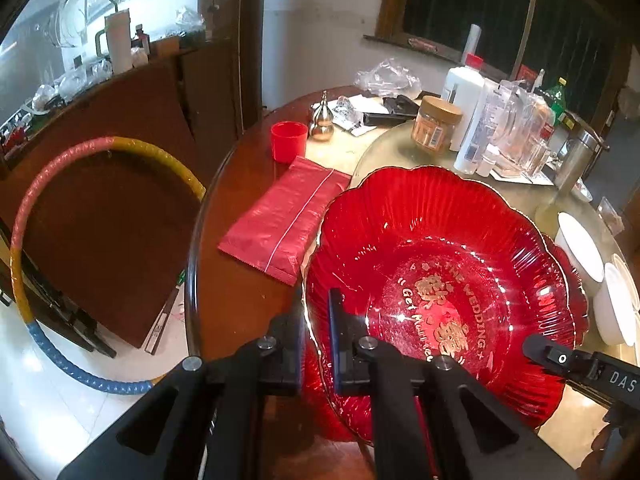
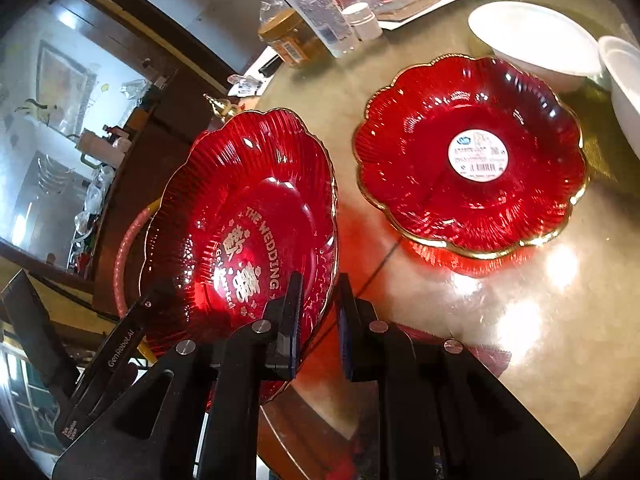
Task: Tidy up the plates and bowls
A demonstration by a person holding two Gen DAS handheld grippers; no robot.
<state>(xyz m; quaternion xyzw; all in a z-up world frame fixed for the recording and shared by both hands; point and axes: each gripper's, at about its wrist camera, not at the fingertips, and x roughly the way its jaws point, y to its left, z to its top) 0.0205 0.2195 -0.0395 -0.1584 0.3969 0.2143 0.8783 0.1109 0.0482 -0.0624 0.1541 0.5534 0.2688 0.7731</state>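
Left gripper (image 1: 316, 334) clamped on near-left rim of red wedding plate (image 1: 440, 292); right gripper (image 2: 318, 320) clamped on its opposite rim. Plate tilted, overhanging edge of round glass-topped table (image 2: 500, 320). Second red plate (image 2: 472, 152) with round label flat on tabletop, just beside. Two white bowls (image 2: 532, 40) at far edge. Red pouch (image 1: 284, 220) near left edge.
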